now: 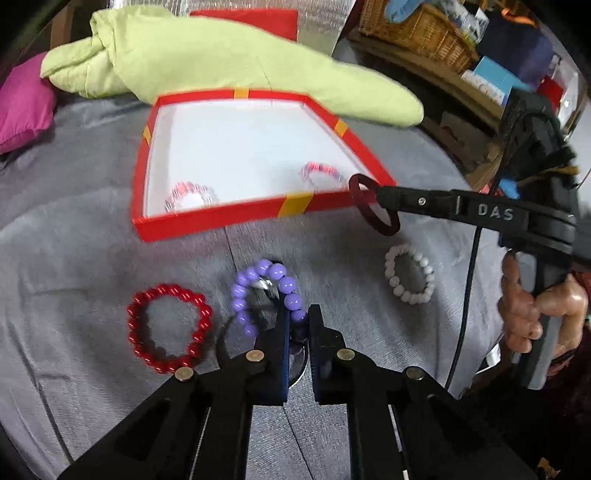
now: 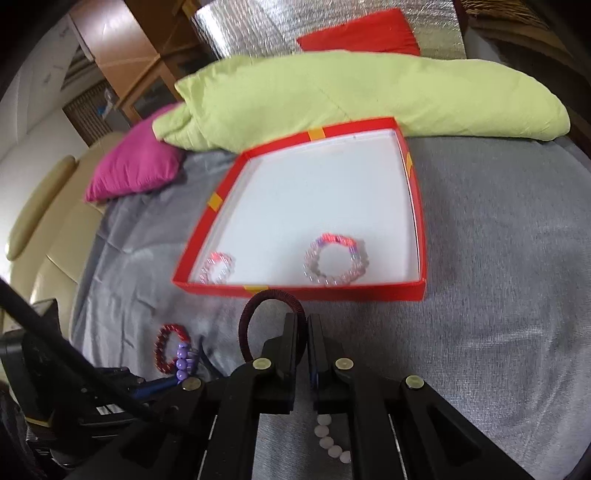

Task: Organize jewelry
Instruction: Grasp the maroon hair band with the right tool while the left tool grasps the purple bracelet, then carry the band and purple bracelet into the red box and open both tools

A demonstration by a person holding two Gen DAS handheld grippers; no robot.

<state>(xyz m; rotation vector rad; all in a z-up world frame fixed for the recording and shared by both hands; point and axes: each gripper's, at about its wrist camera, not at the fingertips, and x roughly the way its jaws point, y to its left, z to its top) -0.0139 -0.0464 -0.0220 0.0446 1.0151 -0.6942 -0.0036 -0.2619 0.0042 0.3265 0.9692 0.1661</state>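
Note:
A red box with a white floor lies on the grey bed cover and holds two clear beaded bracelets. My left gripper is shut on a purple bead bracelet just above the cover. My right gripper is shut on a dark maroon hair ring, held near the box's front wall. A red bead bracelet and a white bead bracelet lie on the cover.
A light green folded quilt lies behind the box. A magenta cushion sits to the left. A red cushion and silver foil sheet are at the back. Shelves with baskets stand on the right.

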